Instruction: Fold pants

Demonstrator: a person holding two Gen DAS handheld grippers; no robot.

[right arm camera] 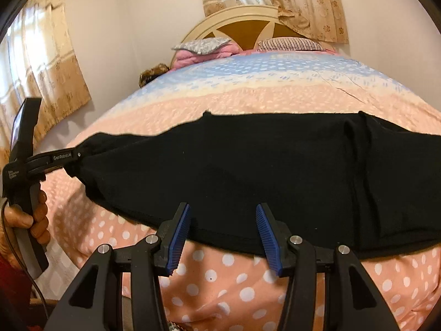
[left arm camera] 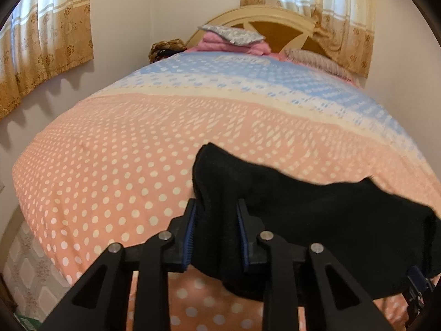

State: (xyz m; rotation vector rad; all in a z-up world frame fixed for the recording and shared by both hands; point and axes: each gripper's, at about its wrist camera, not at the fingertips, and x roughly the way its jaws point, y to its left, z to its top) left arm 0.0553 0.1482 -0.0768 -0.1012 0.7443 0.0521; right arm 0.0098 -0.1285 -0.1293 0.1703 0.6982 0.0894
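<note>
Black pants (right arm camera: 248, 171) lie across the near part of the bed, stretched from left to right. My left gripper (left arm camera: 217, 207) is shut on the pants' left end (left arm camera: 275, 207), bunched cloth between its blue pads; it also shows in the right wrist view (right arm camera: 80, 154), gripping that end. My right gripper (right arm camera: 223, 212) is open, its blue pads (right arm camera: 179, 237) on either side of the pants' near edge, not clamping cloth. The pants' right end runs out of view.
The bed (left arm camera: 115, 160) has a pink polka-dot and blue cover. Pillows and pink bedding (right arm camera: 204, 49) sit by the headboard (right arm camera: 242, 24). Curtains (left arm camera: 41, 52) hang on the left wall. A hand (right arm camera: 38, 220) holds the left tool.
</note>
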